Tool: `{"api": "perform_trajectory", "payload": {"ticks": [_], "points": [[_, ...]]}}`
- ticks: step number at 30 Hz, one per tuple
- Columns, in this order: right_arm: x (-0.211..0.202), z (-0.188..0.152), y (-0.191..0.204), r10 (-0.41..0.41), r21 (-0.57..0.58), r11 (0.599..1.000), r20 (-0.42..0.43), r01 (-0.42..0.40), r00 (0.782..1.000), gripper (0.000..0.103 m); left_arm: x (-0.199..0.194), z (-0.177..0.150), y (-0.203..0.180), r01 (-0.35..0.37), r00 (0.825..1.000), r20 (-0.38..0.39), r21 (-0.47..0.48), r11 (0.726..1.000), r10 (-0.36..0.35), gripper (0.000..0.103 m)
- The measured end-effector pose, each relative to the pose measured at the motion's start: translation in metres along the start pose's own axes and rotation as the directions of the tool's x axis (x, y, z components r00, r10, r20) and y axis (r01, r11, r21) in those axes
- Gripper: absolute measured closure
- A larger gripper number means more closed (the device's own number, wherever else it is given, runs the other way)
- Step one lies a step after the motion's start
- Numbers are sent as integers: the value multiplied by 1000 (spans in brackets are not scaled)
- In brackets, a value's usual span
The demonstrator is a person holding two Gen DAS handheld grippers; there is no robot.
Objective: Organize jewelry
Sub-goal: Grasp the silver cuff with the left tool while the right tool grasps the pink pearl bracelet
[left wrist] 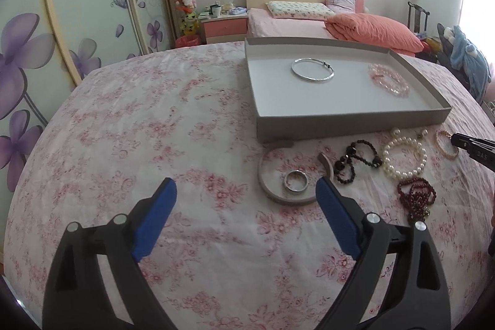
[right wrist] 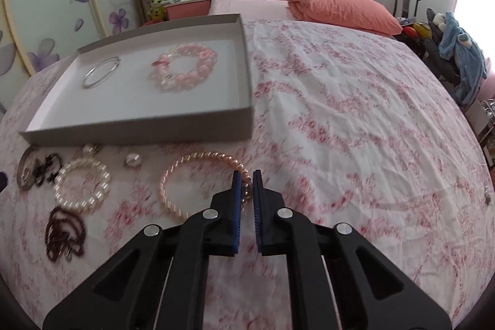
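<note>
Wrinkled white cloth printed with pink blossoms (right wrist: 355, 101) is covering the surface where a shallow grey cardboard tray (left wrist: 346, 119) is sitting, holding a thin silver bangle (left wrist: 312, 70) and a bracelet of glossy pink glass beads (right wrist: 185, 67), well apart. Angling downward, the right gripper (right wrist: 246, 175) is pinching its blue-padded jaws nearly together on the rim of a peach pearl bracelet (right wrist: 198, 163) lying just in front of the tray. The left gripper (left wrist: 246, 186) is hovering with jaws spread wide, empty, beside a flat grey open ring (left wrist: 278, 194) encircling a broad silver band (left wrist: 296, 181). Nearby are lying a white pearl bracelet (left wrist: 403, 156), black beads (left wrist: 355, 160) and tangled dark-red beads (left wrist: 416, 197).
</note>
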State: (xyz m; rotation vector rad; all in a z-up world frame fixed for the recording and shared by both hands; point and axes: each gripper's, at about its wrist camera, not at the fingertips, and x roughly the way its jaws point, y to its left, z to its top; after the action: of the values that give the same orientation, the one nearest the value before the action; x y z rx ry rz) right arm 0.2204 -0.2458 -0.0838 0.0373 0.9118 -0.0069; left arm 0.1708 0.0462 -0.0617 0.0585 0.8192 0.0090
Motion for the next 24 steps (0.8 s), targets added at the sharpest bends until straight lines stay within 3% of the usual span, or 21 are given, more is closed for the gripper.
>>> {"api": "perform_trajectory", "payload": {"ticks": [6, 17, 24], "points": [[-10, -16, 2, 20, -10, 1000, 19, -20, 1000, 95, 12, 2, -10, 18, 999, -30, 16, 1000, -18, 12], [-10, -13, 1, 25, 1, 1000, 17, -25, 1000, 95, 46, 12, -27, 12, 994, -109, 40, 999, -8, 11], [-10, -13, 0, 27, 3, 1000, 17, -27, 999, 94, 53, 15, -31, 18, 994, -111, 27, 999, -15, 11]]}}
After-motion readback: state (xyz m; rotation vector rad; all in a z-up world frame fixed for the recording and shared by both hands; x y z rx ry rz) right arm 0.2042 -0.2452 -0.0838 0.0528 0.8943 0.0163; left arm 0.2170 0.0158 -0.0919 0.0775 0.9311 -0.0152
